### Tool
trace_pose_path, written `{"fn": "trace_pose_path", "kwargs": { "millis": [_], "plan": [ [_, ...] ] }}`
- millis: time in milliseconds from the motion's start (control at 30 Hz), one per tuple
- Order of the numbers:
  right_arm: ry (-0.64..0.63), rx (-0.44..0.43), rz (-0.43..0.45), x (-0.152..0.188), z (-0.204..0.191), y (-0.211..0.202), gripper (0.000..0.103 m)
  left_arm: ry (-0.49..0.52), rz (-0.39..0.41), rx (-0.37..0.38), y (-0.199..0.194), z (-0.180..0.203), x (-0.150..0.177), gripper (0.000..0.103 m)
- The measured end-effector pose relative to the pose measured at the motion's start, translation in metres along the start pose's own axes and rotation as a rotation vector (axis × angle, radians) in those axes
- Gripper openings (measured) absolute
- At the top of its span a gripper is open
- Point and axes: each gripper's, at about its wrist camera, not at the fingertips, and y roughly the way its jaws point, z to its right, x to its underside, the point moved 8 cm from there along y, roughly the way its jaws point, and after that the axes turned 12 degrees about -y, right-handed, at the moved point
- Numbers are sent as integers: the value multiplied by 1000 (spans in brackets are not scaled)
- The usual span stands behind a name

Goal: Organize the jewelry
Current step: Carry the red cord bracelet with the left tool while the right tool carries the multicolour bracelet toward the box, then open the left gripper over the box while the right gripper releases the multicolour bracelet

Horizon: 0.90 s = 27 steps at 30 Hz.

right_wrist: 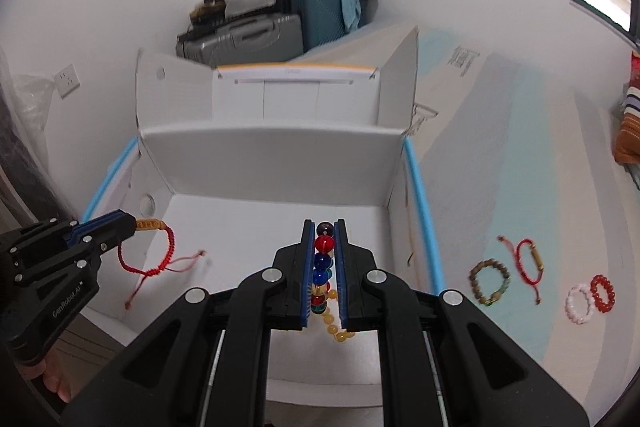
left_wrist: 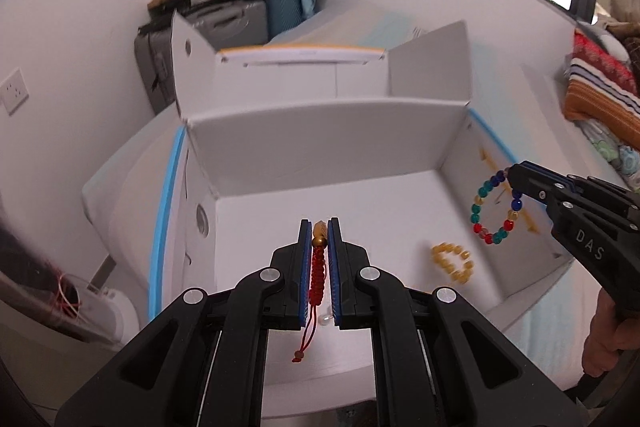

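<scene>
Left gripper (left_wrist: 320, 227) clenched on red braided cord bracelet with gold bead (left_wrist: 318, 267), hanging above open white cardboard box (left_wrist: 320, 143). Right gripper (right_wrist: 324, 227) clenched on multicolour glass bead bracelet (right_wrist: 323, 267), also above box. Yellow bead bracelet (left_wrist: 453, 262) lay on box floor, at 4 o'clock from left gripper. Four more bracelets (right_wrist: 540, 279) lay outside box, at 3 o'clock.

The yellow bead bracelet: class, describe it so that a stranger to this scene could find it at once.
Find the open white box on the bed. On its floor, near the right wall, lies the yellow bead bracelet. It alone rests loose in the box; the red cord bracelet and the multicoloured bracelet hang from claws.
</scene>
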Motion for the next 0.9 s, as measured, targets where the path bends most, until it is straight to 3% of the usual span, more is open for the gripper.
{"fn": "trace_pose_path", "kwargs": {
  "millis": [300, 633, 733, 767, 800, 900],
  "plan": [
    [20, 4, -75, 21, 2, 35, 9, 15, -47, -45, 28, -15, 13, 8],
    [12, 5, -106, 28, -3, 50, 9, -8, -51, -61, 34, -27, 15, 8],
    [12, 9, -95, 25, -3, 47, 10, -16, -47, -82, 33, -29, 13, 18],
    [12, 5, -87, 24, -3, 44, 12, -17, -44, -86, 32, -29, 13, 31],
    [14, 4, -76, 22, -3, 40, 20, -19, -38, -85, 30, -29, 13, 44],
    [30, 17, -39, 18, 3, 26, 41, -23, -14, -79, 23, -25, 11, 56]
  ]
}}
